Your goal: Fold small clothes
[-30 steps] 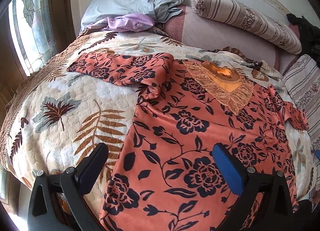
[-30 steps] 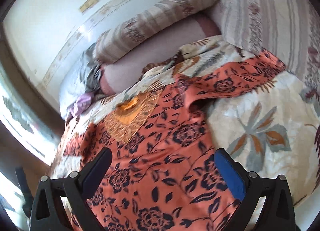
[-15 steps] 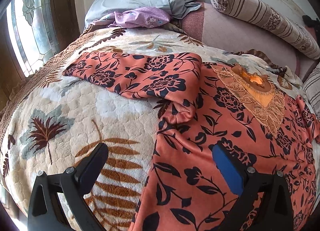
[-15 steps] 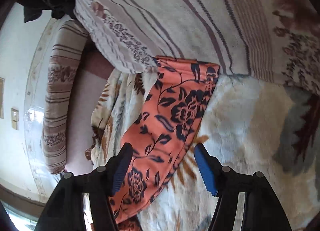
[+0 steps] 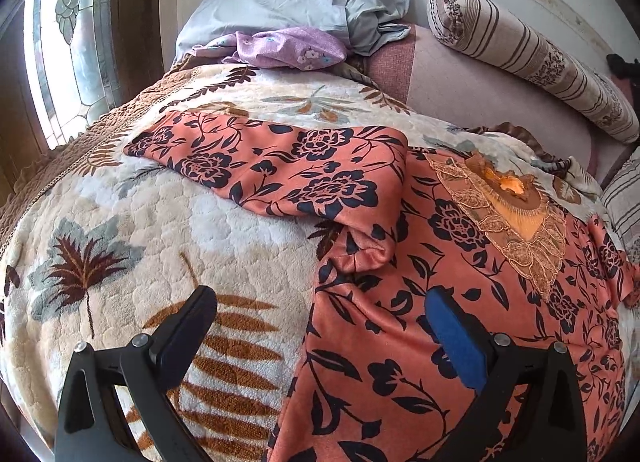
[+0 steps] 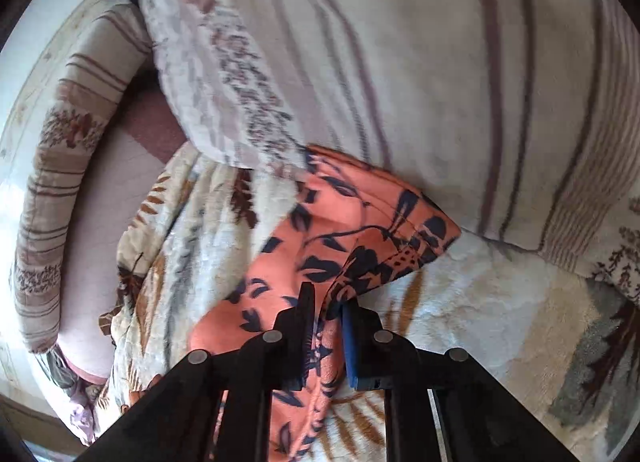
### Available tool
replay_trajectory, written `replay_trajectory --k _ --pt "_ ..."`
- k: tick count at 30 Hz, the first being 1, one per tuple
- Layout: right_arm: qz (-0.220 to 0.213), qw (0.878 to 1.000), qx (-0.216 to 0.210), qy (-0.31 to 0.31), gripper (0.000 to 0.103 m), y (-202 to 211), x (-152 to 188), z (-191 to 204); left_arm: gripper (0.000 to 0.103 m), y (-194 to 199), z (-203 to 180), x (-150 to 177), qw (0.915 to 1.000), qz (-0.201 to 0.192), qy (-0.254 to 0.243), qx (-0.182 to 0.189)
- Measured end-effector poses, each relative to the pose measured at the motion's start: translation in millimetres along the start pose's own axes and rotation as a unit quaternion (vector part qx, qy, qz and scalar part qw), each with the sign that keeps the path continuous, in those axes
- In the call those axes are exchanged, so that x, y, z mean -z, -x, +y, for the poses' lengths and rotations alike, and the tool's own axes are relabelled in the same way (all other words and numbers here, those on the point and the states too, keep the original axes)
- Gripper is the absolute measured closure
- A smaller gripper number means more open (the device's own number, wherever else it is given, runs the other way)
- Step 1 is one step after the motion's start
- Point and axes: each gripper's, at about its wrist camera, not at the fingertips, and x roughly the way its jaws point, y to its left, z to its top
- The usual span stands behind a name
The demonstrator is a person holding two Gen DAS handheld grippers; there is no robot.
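garment: our smooth coral floral top, flat on plush blanket
left gripper: jaws wide, empty
right gripper: just closed, pinching sleeve

We see only our two hand-held tools, no sleeve or hand. Our left matte black plastic two-finger gripper has angular, open-framed arms, each with cut-out windows and two round silver screw heads along its upper edge. One finger carries a flat dark pad, the other a bright blue rectangular pad. Our right matte black plastic two-finger gripper is built the same: black struts with silver round screw heads, a black pad with a finely ribbed inner face on one finger, a blue pad on the other, and a thin bright metal strip along one lower strut.
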Motion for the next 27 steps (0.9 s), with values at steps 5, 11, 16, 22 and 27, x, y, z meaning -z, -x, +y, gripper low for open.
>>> replay_trajectory --k 5,11,16,22,27 --pt "-0.040 0.985 -0.123 0.116 0.092 73.5 29.4 123.6 0.000 15.3 3.8 -4.1 0.9996 -0.023 0.010 0.011" --pt "-0.019 0.911 -0.332 0.244 0.091 150.0 153.3 285.3 0.000 25.5 18.7 -6.0 0.9987 -0.031 0.034 0.021" --pt "0.055 0.923 -0.306 0.227 0.006 99.2 241.9 287.6 0.000 25.4 32.0 -8.1 0.9970 -0.021 0.064 0.037" --pt "0.030 0.958 -0.123 0.257 0.007 38.3 208.5 177.6 0.000 23.1 33.6 -8.0 0.9959 -0.016 0.077 0.045" --pt "0.006 0.968 0.064 0.244 0.023 -14.9 98.7 115.2 0.000 15.9 18.0 -6.7 0.9980 -0.012 0.050 0.037"
